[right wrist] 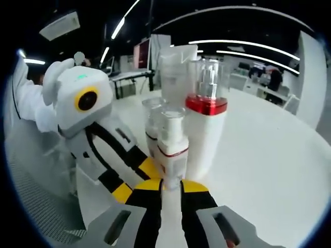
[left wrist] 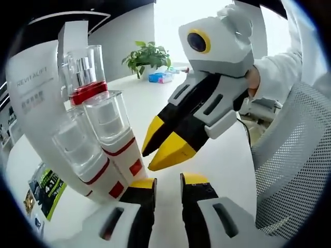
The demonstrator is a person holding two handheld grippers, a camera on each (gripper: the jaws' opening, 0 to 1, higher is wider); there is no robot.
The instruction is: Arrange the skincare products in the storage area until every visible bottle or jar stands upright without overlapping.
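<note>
1. Three bottles stand close together on a white table: a tall bottle with a red band and a clear cap, and two small bottles, the near one and the far one, each with a clear cap and a thin red ring.
2. Behind them a white curved card with printed text stands upright.
3. In the left gripper view, the left gripper has its jaws a little apart; they hold nothing, and the near small bottle is just beside the left jaw.
4. The right gripper comes in from the right, held by a hand in a white sleeve. Its yellow tips are slightly apart and hold nothing.
5. In the right gripper view, the right gripper points at a small bottle, which stands just ahead of the tips; it seems not clamped, but I cannot tell surely.
6. A plant and a blue box stand far back on the table.
</note>
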